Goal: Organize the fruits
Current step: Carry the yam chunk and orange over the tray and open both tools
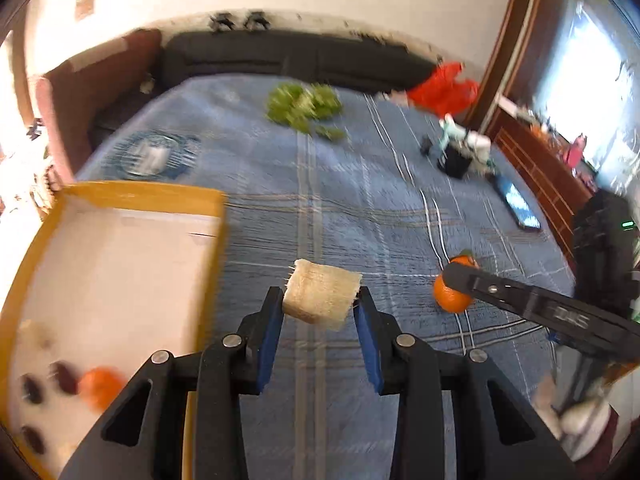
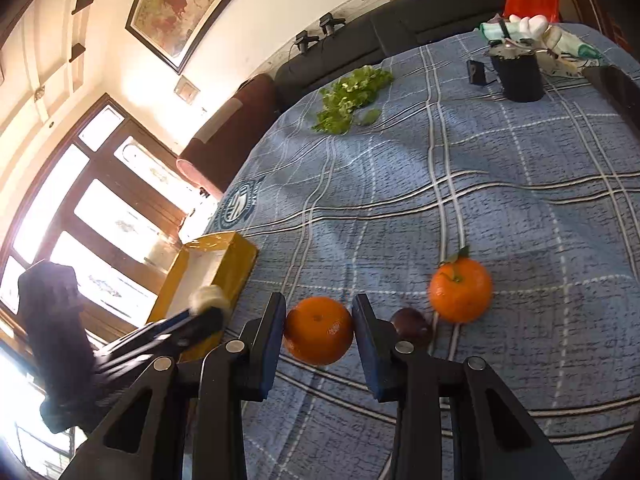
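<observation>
My left gripper point(image 1: 320, 300) is shut on a pale, fibrous fruit chunk point(image 1: 322, 300), held just right of the yellow box point(image 1: 140, 196). The box's white floor holds an orange point(image 1: 100, 386) and several dark fruits point(image 1: 66, 376). My right gripper point(image 2: 320, 308) is shut on an orange point(image 2: 319, 330) resting on the blue checked cloth point(image 2: 520, 220). A leafy orange point(image 2: 460, 290) and a dark plum point(image 2: 410, 326) lie just to its right. The right wrist view shows the left gripper point(image 2: 208, 314) and its chunk point(image 2: 210, 298) at the box's point(image 2: 208, 276) near corner.
Green leafy vegetables point(image 1: 304, 108) lie at the far side of the cloth. A black cup point(image 1: 454, 162), a phone point(image 1: 520, 204) and a red bag point(image 1: 444, 88) are at the far right. A dark sofa back point(image 1: 280, 60) borders the far edge.
</observation>
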`<state>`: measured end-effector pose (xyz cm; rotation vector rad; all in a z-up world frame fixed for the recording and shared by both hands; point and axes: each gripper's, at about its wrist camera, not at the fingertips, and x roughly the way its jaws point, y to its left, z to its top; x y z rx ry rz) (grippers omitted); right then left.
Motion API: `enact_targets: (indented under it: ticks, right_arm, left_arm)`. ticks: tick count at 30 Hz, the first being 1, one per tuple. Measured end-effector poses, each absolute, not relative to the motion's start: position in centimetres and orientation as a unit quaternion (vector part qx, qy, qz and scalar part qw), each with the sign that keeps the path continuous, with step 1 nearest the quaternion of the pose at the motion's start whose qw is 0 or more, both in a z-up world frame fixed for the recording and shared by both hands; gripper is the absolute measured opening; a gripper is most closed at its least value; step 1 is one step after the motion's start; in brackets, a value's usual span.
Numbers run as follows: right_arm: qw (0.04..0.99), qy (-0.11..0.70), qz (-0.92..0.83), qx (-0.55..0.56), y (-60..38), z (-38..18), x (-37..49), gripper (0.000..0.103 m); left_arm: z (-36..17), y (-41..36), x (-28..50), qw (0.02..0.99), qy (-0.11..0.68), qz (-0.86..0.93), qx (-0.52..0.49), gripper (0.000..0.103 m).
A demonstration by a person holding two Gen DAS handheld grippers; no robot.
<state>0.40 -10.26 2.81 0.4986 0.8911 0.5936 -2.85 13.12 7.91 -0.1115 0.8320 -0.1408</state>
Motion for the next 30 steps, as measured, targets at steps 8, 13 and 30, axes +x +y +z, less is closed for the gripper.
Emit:
enact_targets:
  ticks: [8, 13, 30]
  right_arm:
    - [0.815, 0.437, 0.322, 0.202, -4.7, 3.2, -2.2, 0.038]
    - [0.804, 0.439, 0.361, 0.173, 0.9, 5.1, -4.2, 0.039]
    - [0.809, 0.458, 0.368, 0.019, 15.5, 3.8, -5.7, 0.039]
  left_arm:
    - [10.7, 23.6, -10.7, 0.925, 0.361, 0.057, -0.102, 0.035]
    - [8.8, 27.6, -12.4, 0.916, 0.368, 0.114, -0.112, 0.035]
    - [4.4, 34.5, -12.9, 0.896, 0.377, 0.103, -0.212, 0.042]
